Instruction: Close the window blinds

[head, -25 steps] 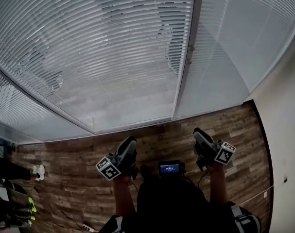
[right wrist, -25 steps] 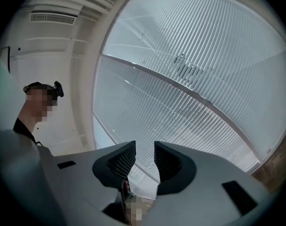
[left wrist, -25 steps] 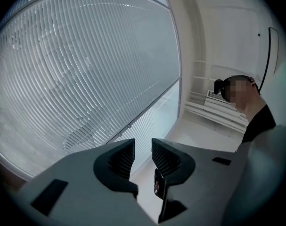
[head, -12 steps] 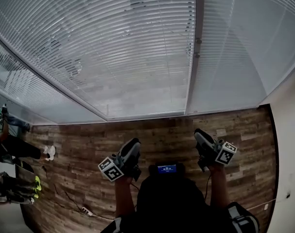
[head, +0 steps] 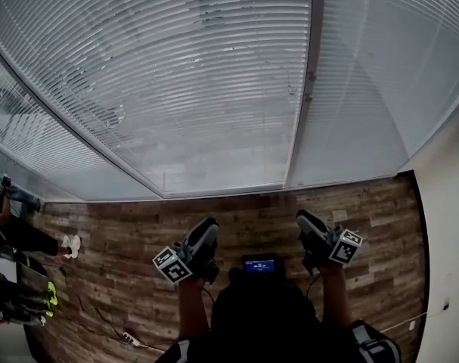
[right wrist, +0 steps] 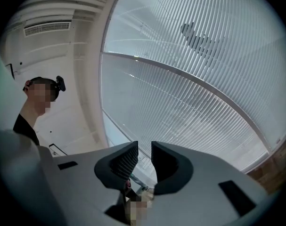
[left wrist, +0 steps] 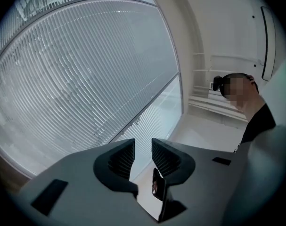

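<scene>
White, thin-slatted window blinds (head: pixel 206 89) hang lowered, dim shapes showing between the slats. Below them the left claw (head: pixel 208 227) is slightly spread and empty. The right claw (head: pixel 305 219), just been closing, is narrowly apart with nothing between.

floor (head: pixel 123 240): brown wood planks | wall (head: pixel 450 225): white, right | window frame (head: pixel 305 104): grey

Left hand-held gripper (left wrist: pixel 143 143) — jaws slightly apart (empty).
</scene>
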